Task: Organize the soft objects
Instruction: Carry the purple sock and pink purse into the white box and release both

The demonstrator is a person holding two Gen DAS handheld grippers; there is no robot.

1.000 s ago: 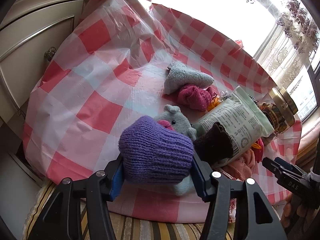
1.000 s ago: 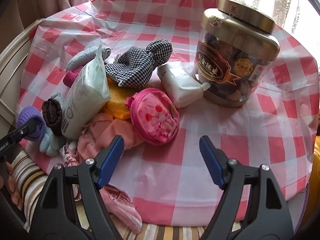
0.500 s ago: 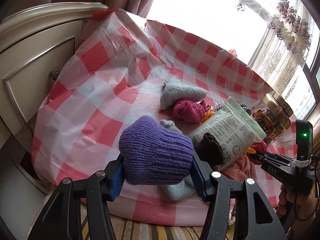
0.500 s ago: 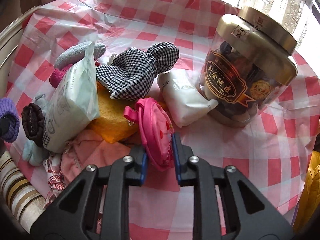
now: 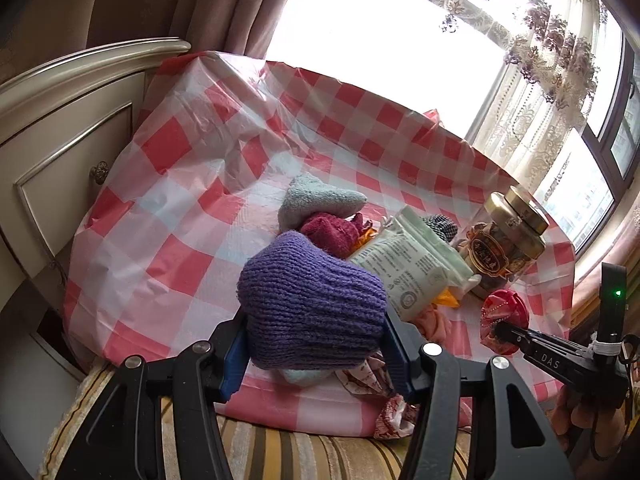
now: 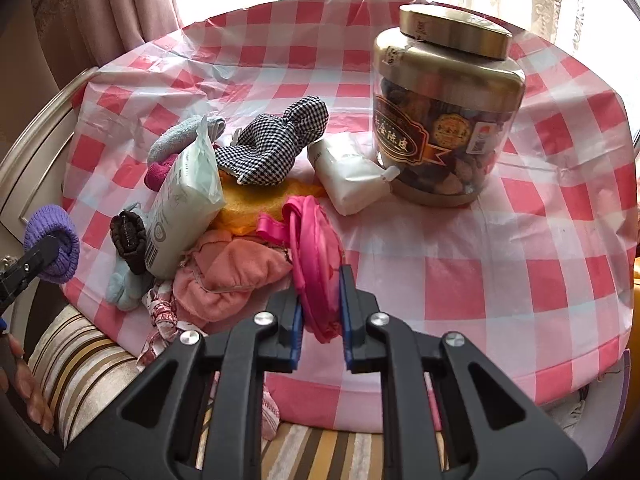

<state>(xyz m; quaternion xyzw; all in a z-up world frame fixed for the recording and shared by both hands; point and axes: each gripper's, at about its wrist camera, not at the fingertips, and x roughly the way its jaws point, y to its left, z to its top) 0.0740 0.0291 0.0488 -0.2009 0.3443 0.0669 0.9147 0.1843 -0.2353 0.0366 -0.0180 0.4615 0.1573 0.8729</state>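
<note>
My left gripper (image 5: 315, 344) is shut on a purple knitted hat (image 5: 312, 308), held above the near edge of the checked tablecloth (image 5: 180, 216). My right gripper (image 6: 320, 312) has its jaws closing on a pink pouch (image 6: 314, 256), and the pads press its sides; in the left wrist view the pouch (image 5: 504, 316) hangs off the table. Between them lies a pile: grey sock (image 5: 320, 200), magenta sock (image 5: 332, 232), tissue pack (image 6: 184, 208), houndstooth pouch (image 6: 276, 140), yellow sponge (image 6: 256, 200), salmon cloth (image 6: 232, 272), brown scrunchie (image 6: 128, 236).
A tall jar with a gold lid (image 6: 444, 120) stands at the back right, a white packet (image 6: 352, 176) leaning by it. A cream cabinet (image 5: 60, 140) borders the table's left. A striped cushion (image 6: 80, 356) lies under the near edge. Curtains and a window stand behind.
My right gripper went from wide open to closed on the pink pouch and lifted it on edge. My left gripper rose with the purple hat, away from the pile.
</note>
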